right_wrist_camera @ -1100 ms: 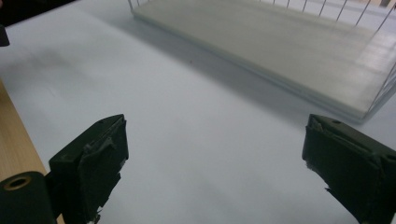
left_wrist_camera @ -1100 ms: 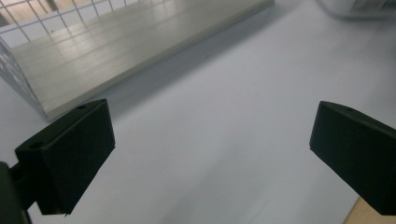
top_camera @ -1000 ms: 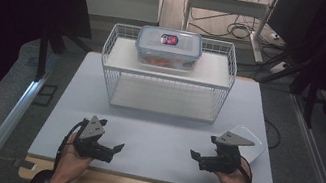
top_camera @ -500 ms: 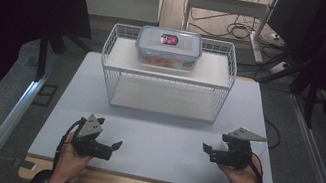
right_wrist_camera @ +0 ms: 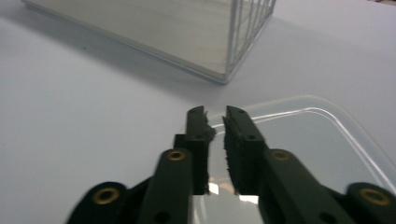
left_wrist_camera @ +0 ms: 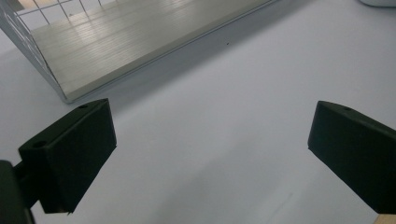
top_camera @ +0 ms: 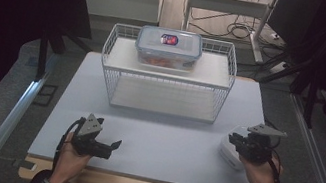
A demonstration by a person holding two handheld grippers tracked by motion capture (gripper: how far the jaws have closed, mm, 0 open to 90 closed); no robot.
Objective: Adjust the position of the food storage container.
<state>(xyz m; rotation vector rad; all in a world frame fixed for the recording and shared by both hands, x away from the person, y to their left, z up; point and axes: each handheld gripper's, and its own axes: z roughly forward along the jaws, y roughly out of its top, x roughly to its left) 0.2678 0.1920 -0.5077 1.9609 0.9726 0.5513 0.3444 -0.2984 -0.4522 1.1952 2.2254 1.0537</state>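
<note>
Presently the right gripper (right_wrist_camera: 215,116), its jaws having just been closing, stands nearly shut with the rim of the clear lidless container (right_wrist_camera: 322,140) between its pads, while the left gripper (top_camera: 108,145) gapes wide, holding nothing.

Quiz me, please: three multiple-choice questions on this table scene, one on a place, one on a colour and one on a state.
1. Where is the lidded box?
A. On the top shelf of the wire rack
B. On the floor
C. Under the table

2. What colour are the jaws of the left gripper?
A. Red
B. Black
C. White

3. How do the left gripper's jaws stand?
A. Clamped on a cup
B. Shut tight
C. Wide open, with nothing between them

Answers:
1 A, the high view shows the box on the rack's upper board.
2 B, both jaws are black in the left gripper view.
3 C, only bare table shows between them.
</note>
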